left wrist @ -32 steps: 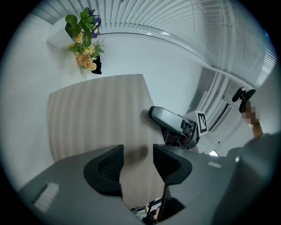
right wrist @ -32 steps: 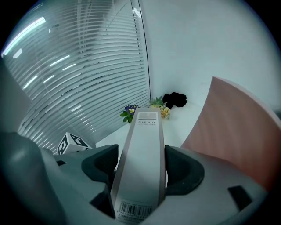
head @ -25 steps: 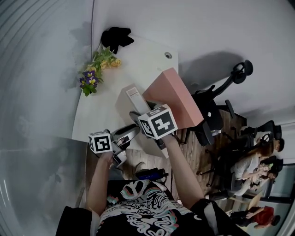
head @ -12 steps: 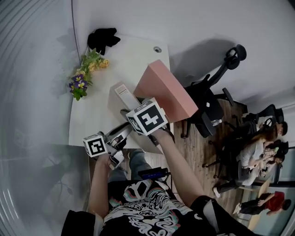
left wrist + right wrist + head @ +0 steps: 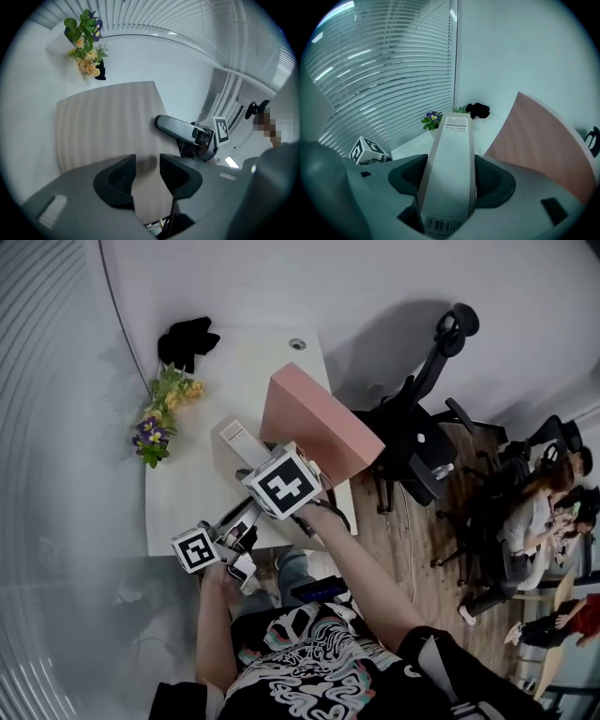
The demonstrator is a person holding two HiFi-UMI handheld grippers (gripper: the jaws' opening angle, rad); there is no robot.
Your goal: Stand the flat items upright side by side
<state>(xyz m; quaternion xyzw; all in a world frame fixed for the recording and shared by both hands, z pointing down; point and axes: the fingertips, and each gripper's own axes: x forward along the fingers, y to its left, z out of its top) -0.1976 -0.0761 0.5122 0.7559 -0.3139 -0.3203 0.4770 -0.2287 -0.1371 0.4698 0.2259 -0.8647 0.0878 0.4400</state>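
Tall grey cardboard file box (image 5: pixel 453 140) clamped by its spine between the widely spread jaws of the right gripper (image 5: pixel 449 176), positioned on the white table (image 5: pixel 187 507) just beside a pink file box (image 5: pixel 314 423), left gripper (image 5: pixel 147 165) jaws narrowly parted, nothing gripped.

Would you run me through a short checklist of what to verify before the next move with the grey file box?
1. Right gripper holds the grey file box: ok, jaws shut on its spine.
2. Left gripper holds it too: cannot tell; the box's broad face fills the gap between its jaws.
3. Pink file box beside it: ok, just to its right.
4. Flowers out of the way: ok, at the desk's left edge.
5. Grey box's base on the desk: cannot tell, hidden.
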